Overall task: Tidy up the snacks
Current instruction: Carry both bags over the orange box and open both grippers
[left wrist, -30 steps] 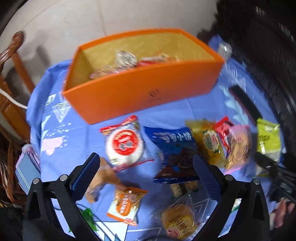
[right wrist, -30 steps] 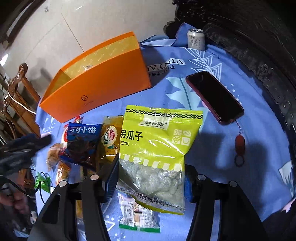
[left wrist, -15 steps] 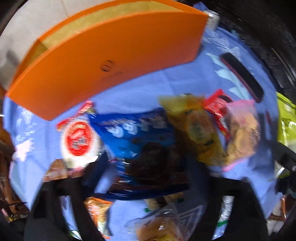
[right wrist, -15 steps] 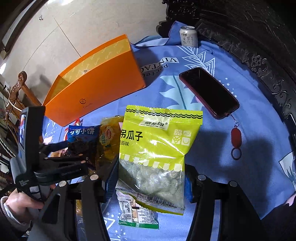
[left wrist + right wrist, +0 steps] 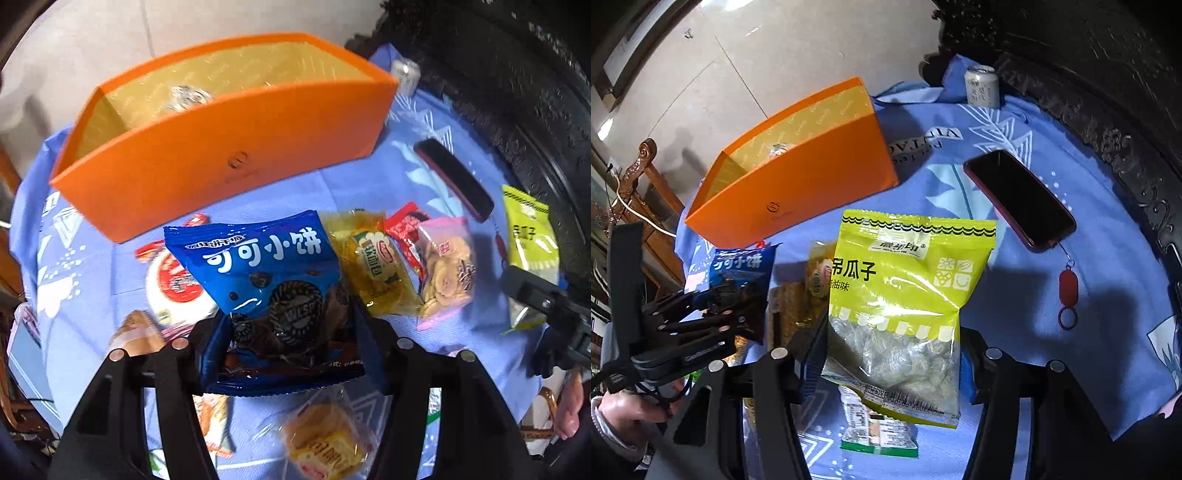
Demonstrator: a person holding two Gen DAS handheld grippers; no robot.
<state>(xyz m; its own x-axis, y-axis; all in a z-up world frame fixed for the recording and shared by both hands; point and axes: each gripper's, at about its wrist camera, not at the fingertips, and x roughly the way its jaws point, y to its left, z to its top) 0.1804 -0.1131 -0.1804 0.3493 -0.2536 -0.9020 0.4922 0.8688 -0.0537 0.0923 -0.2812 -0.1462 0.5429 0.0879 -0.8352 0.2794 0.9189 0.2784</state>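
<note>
We have two packets in hand. Our left gripper has just been closing and now clamps the lower half of the blue bag, raised above the cloth with the orange box at twelve o'clock. Our right gripper is clenched on the lower part of the green bag, the box at ten o'clock from it.

Both bags look light, crinkly and slick, puffed with air. We judge the biscuits inside the blue one brittle, so a squeeze at the sealed edge or a loose corner would be kinder than one across the middle. The green one holds small hard pieces and should bear more pressure, though it may slide in the pads.

Counting: one box, with at least one wrapped item inside; two bags gripped; on the cloth we make out about seven more packets, among them a yellow, a pink, a red and a round white one. One can and one phone lie at one o'clock.
</note>
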